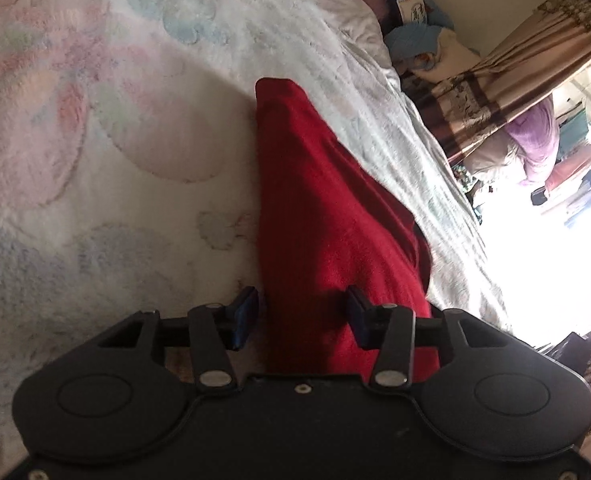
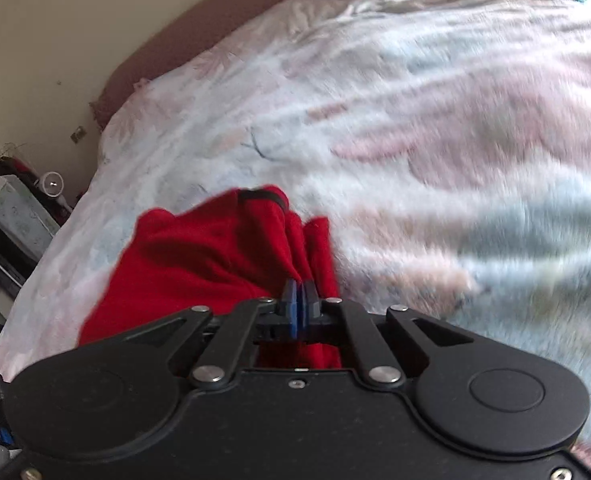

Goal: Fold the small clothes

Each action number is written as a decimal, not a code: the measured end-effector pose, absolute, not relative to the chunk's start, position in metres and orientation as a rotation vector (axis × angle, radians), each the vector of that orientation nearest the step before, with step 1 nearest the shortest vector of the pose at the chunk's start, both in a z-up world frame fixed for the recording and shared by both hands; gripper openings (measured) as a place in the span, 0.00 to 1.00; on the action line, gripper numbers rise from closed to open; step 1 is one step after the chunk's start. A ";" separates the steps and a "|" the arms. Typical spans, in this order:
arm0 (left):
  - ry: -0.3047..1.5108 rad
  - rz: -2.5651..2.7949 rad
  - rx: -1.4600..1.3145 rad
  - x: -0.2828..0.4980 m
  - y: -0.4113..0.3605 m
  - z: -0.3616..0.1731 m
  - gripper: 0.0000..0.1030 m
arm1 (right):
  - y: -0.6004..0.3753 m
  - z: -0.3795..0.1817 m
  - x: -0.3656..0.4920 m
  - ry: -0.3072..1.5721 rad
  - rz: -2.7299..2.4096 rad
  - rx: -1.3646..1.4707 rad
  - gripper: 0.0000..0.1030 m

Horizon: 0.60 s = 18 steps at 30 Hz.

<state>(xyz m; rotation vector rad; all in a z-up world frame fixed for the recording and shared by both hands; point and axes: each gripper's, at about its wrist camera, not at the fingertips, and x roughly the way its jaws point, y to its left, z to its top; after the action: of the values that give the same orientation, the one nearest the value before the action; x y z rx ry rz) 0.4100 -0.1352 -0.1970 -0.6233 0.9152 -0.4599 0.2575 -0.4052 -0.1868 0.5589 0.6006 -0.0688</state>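
On a bed covered by a fluffy pastel blanket with a pale floral print (image 1: 95,120), a small red knitted garment (image 1: 327,208) is being handled by two tools, each held in a person's hand. Seen from the left wrist camera, the left hand-held gripper (image 1: 301,312) has its blue-padded fingers spread wide apart, with the red cloth running up between them; the pads do not appear to press on it, so this gripper is open and not gripping. Seen from the right wrist camera, the right hand-held gripper (image 2: 301,308) has its two blue pads pressed together on a bunched fold of the same red garment (image 2: 215,256), pinching it firmly. The cloth hangs and gathers from that pinch, with part of it resting on the blanket near the bed's edge. The step in hand looks like an early one: lifting or straightening the garment before a fold is made. The next move probably calls for the left gripper to close on a free edge or corner, so both tools can stretch the cloth flat. From the left camera, the garment forms a long, narrowing strip, its long axis running away from the gripper toward the middle of the bed, its narrow, rounded end pointing away. A patterned brown curtain (image 1: 507,64) and a bright window lie beyond the bed.
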 end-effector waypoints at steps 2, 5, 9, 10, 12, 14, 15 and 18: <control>0.912 -0.456 -0.619 0.410 -0.135 -0.193 0.46 | -0.408 -0.185 0.256 0.599 -0.069 0.587 0.00; 0.865 -0.445 -0.619 0.404 -0.129 -0.177 0.45 | -0.407 -0.167 0.246 0.564 -0.091 0.563 0.17; 0.807 -0.513 -0.649 0.387 -0.125 -0.151 0.46 | -0.393 -0.133 0.219 0.492 -0.004 0.484 0.17; 0.808 -0.535 -0.631 0.384 -0.128 -0.147 0.46 | -0.385 -0.126 0.214 0.488 0.022 0.446 0.17; 0.825 -0.557 -0.593 0.377 -0.135 -0.146 0.46 | -0.368 -0.117 0.203 0.500 0.076 0.369 0.17; 0.854 -0.564 -0.566 0.373 -0.141 -0.153 0.46 | -0.357 -0.119 0.200 0.539 0.111 0.339 0.17; 0.876 -0.552 -0.556 0.371 -0.144 -0.158 0.46 | -0.353 -0.123 0.200 0.565 0.106 0.321 0.17; 0.884 -0.548 -0.528 0.369 -0.148 -0.168 0.46 | -0.350 -0.141 0.204 0.642 0.039 0.299 0.17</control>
<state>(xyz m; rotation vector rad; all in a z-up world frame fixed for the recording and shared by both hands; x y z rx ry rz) 0.3692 -0.1485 -0.1684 -0.5282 0.8836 -0.5484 0.2042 -0.3503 -0.1409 0.2987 0.6423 0.0393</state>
